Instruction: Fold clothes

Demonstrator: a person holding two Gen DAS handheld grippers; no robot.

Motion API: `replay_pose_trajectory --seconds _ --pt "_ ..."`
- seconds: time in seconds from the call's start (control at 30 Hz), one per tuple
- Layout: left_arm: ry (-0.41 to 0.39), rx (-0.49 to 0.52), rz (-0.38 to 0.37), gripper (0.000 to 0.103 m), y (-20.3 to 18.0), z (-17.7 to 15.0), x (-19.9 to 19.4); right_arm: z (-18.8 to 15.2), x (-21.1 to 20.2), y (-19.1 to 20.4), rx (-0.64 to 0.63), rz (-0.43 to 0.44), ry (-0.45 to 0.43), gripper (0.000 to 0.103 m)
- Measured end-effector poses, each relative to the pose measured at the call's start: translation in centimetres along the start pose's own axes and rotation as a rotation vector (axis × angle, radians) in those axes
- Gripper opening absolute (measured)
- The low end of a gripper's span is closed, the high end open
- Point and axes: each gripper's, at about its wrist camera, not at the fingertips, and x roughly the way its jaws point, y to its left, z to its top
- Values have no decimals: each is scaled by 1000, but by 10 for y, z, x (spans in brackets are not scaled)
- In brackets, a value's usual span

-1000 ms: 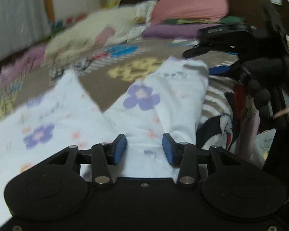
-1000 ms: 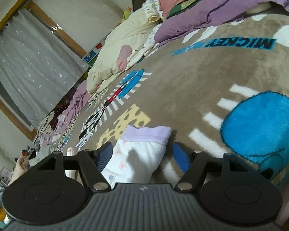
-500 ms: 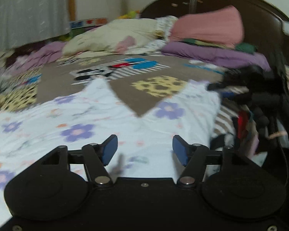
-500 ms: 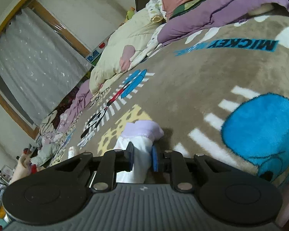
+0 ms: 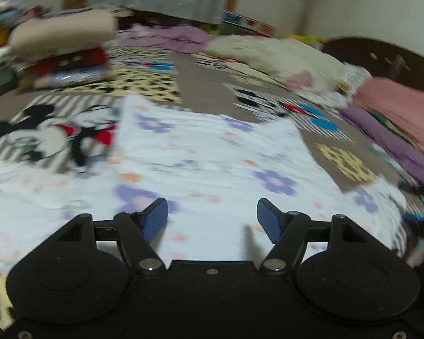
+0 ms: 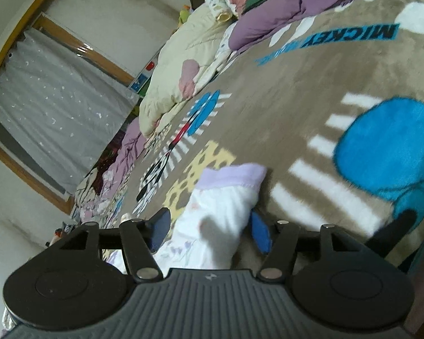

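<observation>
Garment [image 5: 212,155] (white, printed with purple flowers) is spread flat on the blanket [image 5: 203,84] of a bed, directly ahead of the left hand-held gripper [image 5: 212,220]; its lilac-hemmed end [image 6: 229,175] is seen lying between the fingers of the right hand-held gripper [image 6: 209,231]. The left jaws are opening and stand well apart above the cloth, with nothing clamped. The right jaws are also opening; the cloth lies between the pads, but no pressing grip is seen.

At the far left of the left view a stack of folded clothes [image 5: 65,45] is seen on the bed, well apart from the garment. A cream quilt [image 6: 181,65], a purple cover [image 6: 282,14] and a pink pillow [image 5: 401,110] are heaped toward the headboard [image 5: 381,56]. A grey curtain [image 6: 51,113] hangs beyond the bed.

Bare blanket lies open past the garment's far edge and to the right of the hem. "MICKEY" [image 6: 367,35] can be read on the blanket, upside down; the next word is blurred.
</observation>
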Motion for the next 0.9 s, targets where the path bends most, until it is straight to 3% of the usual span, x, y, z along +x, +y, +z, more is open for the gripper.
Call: replay_pose_trajectory --seconds 0.2,0.43,0.63,0.73,0.9 --pt "-25 -219 85 72 59 8 -14 -12 4 12 -18 16 43 65" --pt "-127 -462 249 72 134 16 -51 -23 7 25 -36 20 61 72" --pt "-159 -748 362 72 199 3 -79 -29 11 34 -47 18 64 77" --pt "-168 -738 378 72 200 3 -85 -30 11 36 -47 16 60 78" --pt "-172 -556 343 72 166 9 -85 -31 11 37 -54 14 70 78"
